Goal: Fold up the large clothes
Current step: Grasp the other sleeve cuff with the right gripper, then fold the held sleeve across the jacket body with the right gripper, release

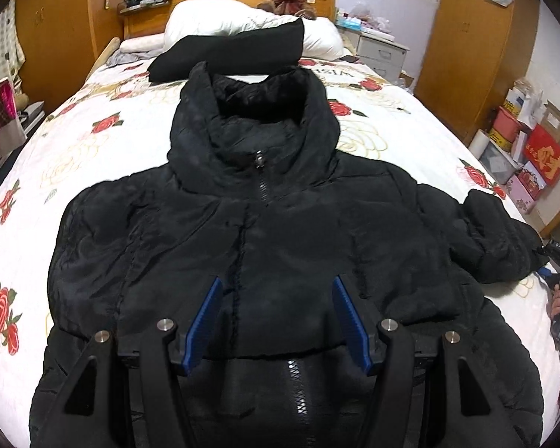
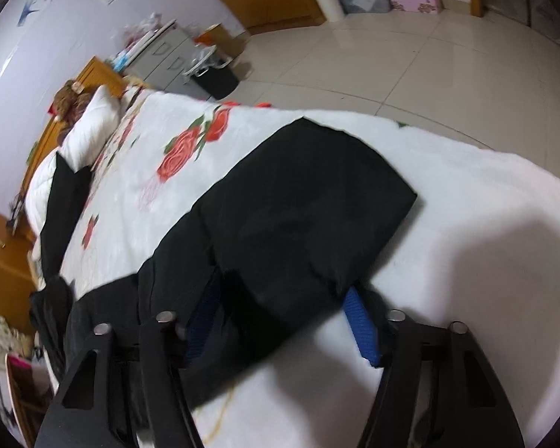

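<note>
Bed point(image 1: 410, 138): carrying the black jacket point(image 1: 280, 231) face up, zipped, collar toward the headboard, hem at the foot edge, spread flat for folding.
Left gripper point(image 1: 276, 321): hovering over the jacket's lower front, blue fingers point(image 1: 205, 324) spread wide, grasping nothing.
Right gripper point(image 2: 280, 321): lying at the bed's right edge, fingers apart around the sleeve point(image 2: 302, 216) cuff; whether gripping yet, unclear.
Storage boxes point(image 1: 511, 156): sitting on the floor right of the bed, contents unclear.

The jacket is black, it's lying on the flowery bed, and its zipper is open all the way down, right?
Not quite. The jacket is black and lies on the flowery bed, but its zipper is closed up to the collar, not open. The left wrist view shows this, with the left gripper open above the jacket's front.
</note>
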### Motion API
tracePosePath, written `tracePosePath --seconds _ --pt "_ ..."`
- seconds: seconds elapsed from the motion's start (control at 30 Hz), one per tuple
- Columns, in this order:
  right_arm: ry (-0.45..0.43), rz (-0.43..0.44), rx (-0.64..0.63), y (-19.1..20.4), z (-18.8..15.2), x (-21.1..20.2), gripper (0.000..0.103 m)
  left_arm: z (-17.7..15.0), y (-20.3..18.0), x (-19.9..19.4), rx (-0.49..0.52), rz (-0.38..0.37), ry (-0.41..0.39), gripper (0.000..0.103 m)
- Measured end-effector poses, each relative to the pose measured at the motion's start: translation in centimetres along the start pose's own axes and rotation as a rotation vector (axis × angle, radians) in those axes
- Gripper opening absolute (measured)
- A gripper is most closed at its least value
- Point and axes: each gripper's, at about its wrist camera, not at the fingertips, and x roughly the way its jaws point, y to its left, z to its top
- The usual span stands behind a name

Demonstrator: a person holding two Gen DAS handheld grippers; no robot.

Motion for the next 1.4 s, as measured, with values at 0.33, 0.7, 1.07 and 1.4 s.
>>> tracePosePath --seconds 0.33,0.7,1.07,1.4 --pt "-0.089 0.099 -0.114 5.3 1.0 -6.3 0.007 0.5 1.4 -2.1 -0.035 0.006 -0.031 0.062" --pt "-0.174 0.326 -0.438 19.1 -4.1 -17.3 0.007 0.6 3.4 -7.5 -0.078 0.007 -0.087 0.062" --pt "-0.085 0.424 -0.636 28.9 -13.2 -18.0 0.007 -0.3 7.3 -11.6 -0.148 0.007 -0.143 0.062" --pt "0.093 0.437 -0.757 35.2 -21.5 -10.9 0.007 -1.0 10.6 -11.9 -0.207 -0.005 -0.164 0.062"
